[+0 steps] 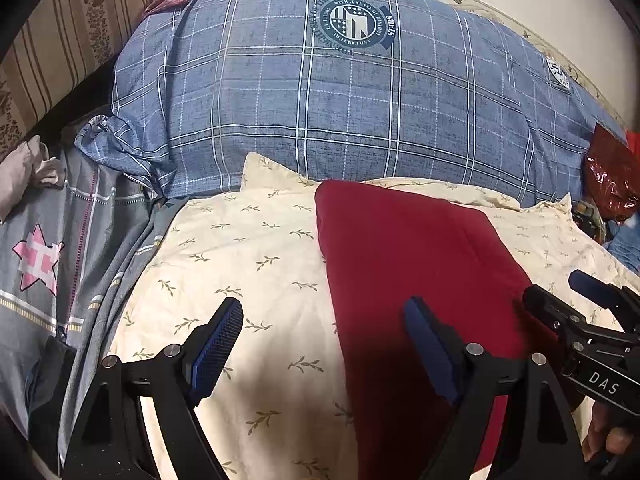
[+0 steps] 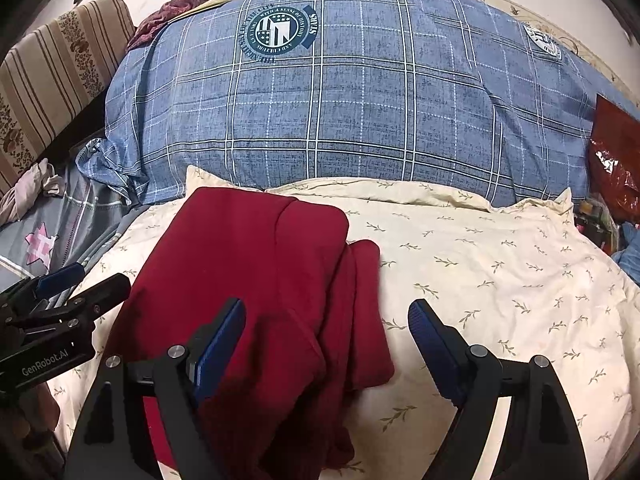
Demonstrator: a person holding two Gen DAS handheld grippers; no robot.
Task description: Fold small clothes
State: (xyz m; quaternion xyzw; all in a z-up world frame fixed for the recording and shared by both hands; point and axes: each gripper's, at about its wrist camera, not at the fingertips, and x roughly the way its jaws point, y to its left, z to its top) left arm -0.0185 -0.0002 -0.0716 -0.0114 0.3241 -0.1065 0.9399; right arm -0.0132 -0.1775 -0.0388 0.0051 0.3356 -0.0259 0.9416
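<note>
A dark red garment lies folded flat on the cream leaf-print pillow; in the right wrist view it shows layered folds along its right edge. My left gripper is open and empty, just above the garment's left edge. My right gripper is open and empty, over the garment's right side. Each gripper shows in the other's view, the right one beside the garment's right edge and the left one at its left edge.
A large blue plaid duvet is heaped behind the pillow. A grey star-print sheet lies to the left, a striped cushion at far left. A shiny red bag sits at the right.
</note>
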